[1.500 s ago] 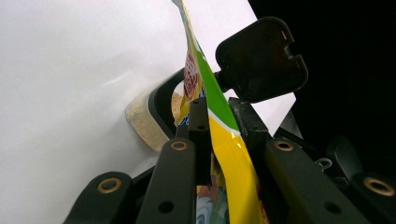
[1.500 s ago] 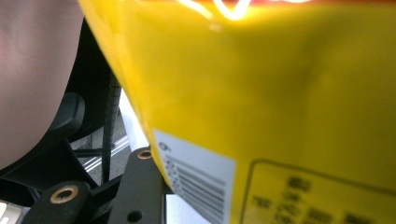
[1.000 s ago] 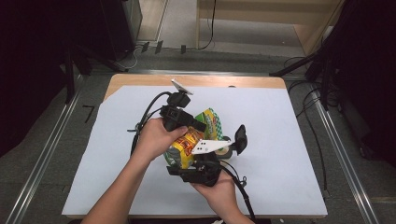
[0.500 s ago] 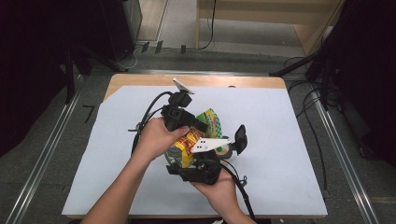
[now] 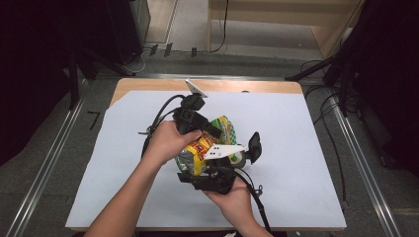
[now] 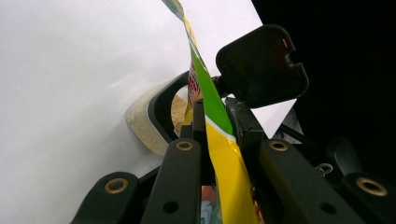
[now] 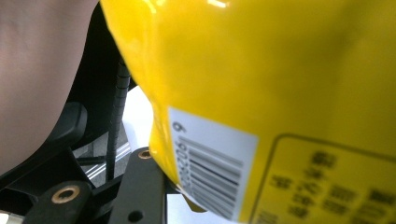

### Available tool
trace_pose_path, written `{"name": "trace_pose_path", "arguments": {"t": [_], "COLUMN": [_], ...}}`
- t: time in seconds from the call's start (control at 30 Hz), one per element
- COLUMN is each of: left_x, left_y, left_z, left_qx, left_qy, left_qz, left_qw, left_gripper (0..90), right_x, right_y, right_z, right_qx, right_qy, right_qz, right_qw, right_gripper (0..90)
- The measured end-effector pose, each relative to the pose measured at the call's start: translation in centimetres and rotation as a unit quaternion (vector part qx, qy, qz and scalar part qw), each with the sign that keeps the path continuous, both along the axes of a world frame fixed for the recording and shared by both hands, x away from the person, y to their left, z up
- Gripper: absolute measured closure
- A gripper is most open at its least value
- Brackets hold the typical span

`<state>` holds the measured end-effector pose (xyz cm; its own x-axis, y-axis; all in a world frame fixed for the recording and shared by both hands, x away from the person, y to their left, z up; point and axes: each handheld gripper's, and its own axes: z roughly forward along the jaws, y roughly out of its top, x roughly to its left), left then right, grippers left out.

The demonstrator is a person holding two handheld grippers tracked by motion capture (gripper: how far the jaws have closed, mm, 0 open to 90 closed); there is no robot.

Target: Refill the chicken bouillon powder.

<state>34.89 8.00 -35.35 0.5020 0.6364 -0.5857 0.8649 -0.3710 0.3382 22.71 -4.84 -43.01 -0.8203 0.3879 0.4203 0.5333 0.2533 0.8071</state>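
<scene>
high view | snack bag [image 5: 200, 148] | long axis apparently runs toward upper right

Even overhead light brightens the white table [image 5: 296, 148]; the surroundings stay dark. The yellow bag [image 7: 280, 70] shows glare and close-range blur.

yellow-green snack bag [image 5: 202, 148], black barcode; white table sheet [image 5: 296, 128].

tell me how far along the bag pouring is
Done: some beige crumbs lie in the clear container. In hand: the left gripper pinches the snack bag at its top, the right gripper grips its body. Left: emptying the bag, though how much remains is hidden.
</scene>
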Motion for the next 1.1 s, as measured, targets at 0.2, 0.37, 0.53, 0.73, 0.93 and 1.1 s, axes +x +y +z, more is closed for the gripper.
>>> {"name": "trace_pose_path", "arguments": {"t": [0.2,0.37,0.53,0.73,0.93,1.1], "left_x": [0.0,-0.1,-0.2,-0.2,-0.2,-0.2], "left_y": [0.3,0.8,1.3,1.6,1.7,1.7], "left_z": [0.2,0.3,0.4,0.3,0.0,-0.1], "left_qx": [-0.008,-0.005,-0.007,0.000,-0.002,0.000], "left_qy": [-0.003,-0.009,-0.014,-0.019,-0.015,-0.014], "left_qz": [0.007,0.008,0.014,0.018,0.019,0.018], "left_qw": [0.9999,0.9999,0.9998,0.9997,0.9997,0.9997], "left_gripper": [83.2,83.2,83.3,83.4,83.4,83.4], "right_x": [0.2,0.3,0.4,0.6,0.6,0.5], "right_y": [0.0,0.3,0.6,0.9,0.9,0.9], "right_z": [0.1,0.3,0.3,0.1,-0.3,-0.2], "right_qx": [-0.005,-0.004,-0.003,-0.004,-0.003,-0.001], "right_qy": [-0.006,-0.007,-0.009,-0.005,0.001,0.003], "right_qz": [0.007,0.011,0.021,0.025,0.029,0.027], "right_qw": [0.9999,0.9999,0.9997,0.9997,0.9996,0.9996], "right_gripper": [65.0,65.2,65.4,65.5,65.8,65.8]}}
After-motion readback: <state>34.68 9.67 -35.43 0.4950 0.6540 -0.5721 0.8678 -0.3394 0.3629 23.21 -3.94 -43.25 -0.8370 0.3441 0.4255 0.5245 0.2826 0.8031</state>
